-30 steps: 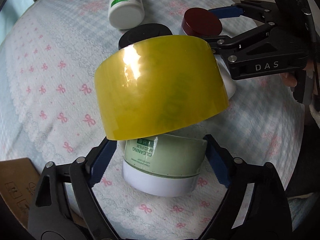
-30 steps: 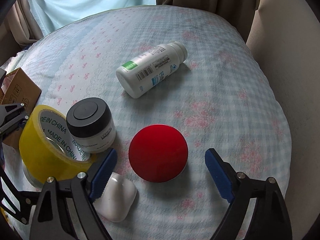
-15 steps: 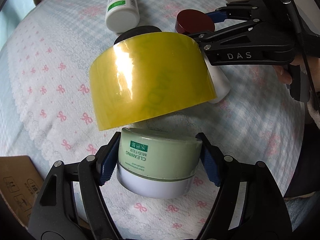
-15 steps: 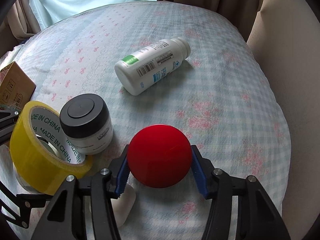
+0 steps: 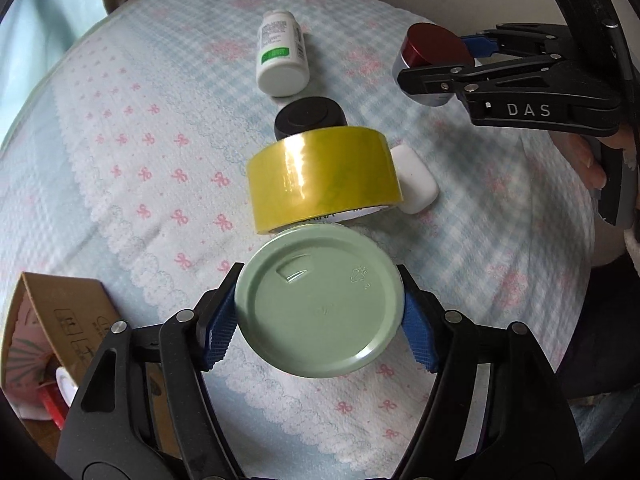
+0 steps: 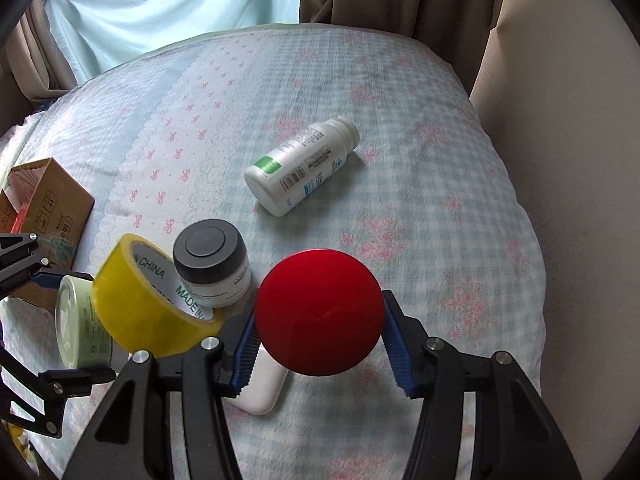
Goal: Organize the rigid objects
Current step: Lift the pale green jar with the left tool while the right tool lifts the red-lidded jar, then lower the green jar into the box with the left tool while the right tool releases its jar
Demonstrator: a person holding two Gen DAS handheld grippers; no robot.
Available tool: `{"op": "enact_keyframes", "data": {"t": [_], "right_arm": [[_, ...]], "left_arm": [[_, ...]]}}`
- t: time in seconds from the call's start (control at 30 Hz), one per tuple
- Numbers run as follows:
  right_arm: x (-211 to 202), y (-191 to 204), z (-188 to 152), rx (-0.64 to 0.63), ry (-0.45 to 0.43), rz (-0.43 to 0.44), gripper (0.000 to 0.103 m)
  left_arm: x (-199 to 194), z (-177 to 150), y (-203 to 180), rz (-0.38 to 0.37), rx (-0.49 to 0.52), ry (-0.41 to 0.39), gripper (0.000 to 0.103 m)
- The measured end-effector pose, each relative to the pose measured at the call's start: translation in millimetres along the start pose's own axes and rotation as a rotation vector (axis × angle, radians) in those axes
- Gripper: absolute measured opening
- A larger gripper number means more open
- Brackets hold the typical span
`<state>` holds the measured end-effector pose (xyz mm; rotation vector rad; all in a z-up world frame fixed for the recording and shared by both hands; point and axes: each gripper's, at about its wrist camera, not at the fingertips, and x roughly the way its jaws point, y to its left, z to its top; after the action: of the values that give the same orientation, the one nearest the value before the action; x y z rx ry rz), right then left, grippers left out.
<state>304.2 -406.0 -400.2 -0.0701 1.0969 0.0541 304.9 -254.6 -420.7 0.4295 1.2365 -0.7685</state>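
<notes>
Between the blue pads of the left gripper (image 5: 320, 316) sits a pale green jar (image 5: 318, 302), seen lid-on from above; the jaws are closing on it, both pads pressed to its sides. Between the pads of the right gripper (image 6: 318, 340) a jar with a round red lid (image 6: 319, 312) is clamped firmly and held clear of the bed (image 6: 420, 184). Just beyond the green jar a roll of yellow tape (image 5: 324, 178) stands tilted on its edge, leaning against a small jar with a black lid (image 6: 211, 262). A white case (image 5: 414, 178) lies touching the tape's right side, just under the red-lidded jar. Farther toward the bed's far edge a white bottle (image 6: 300, 170) with a green label lies on its side, apart from the rest. At the bed's left edge stands an open cardboard box (image 6: 52, 200).
</notes>
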Motion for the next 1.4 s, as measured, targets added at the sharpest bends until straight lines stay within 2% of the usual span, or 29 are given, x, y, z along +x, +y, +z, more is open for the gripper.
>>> {"op": "enact_keyframes", "data": {"t": [0.23, 0.5, 0.67, 0.83, 0.97, 1.17, 1.27, 1.4], "right_arm": [[-67.7, 9.9, 17.9, 0.008, -0.064, -0.015, 0.051], [-165.3, 47.7, 37.7, 0.037, -0.130, -0.006, 0.051], [-215.7, 94.6, 42.4, 0.055, -0.145, -0.003, 0.051], [-253.4, 150.4, 43.5, 0.132, -0.153, 0.007, 0.051], [-266.7, 198.6, 43.1, 0.192, -0.148, 0.039, 0.051], [-263.2, 265.7, 48.0, 0.249, -0.120, 0.099, 0.051], [-252.5, 294.7, 57.3, 0.231, -0.097, 0.119, 0.051], [-234.5, 335.3, 67.4, 0.144, -0.058, 0.133, 0.051]], "left_arm": [[-75.2, -0.2, -3.5, 0.010, -0.107, -0.098, 0.068], [-195.8, -19.4, 17.6, 0.039, -0.236, -0.241, 0.068], [-255.9, -47.7, 40.5, 0.063, -0.272, -0.285, 0.068], [-303.1, -94.0, 78.5, 0.054, -0.324, -0.310, 0.068], [-329.8, -134.3, 117.6, 0.101, -0.335, -0.328, 0.068], [-353.1, -186.6, 185.6, 0.139, -0.375, -0.308, 0.068], [-357.0, -207.0, 215.0, 0.159, -0.405, -0.299, 0.068], [-347.6, -224.8, 246.4, 0.164, -0.466, -0.284, 0.068]]}}
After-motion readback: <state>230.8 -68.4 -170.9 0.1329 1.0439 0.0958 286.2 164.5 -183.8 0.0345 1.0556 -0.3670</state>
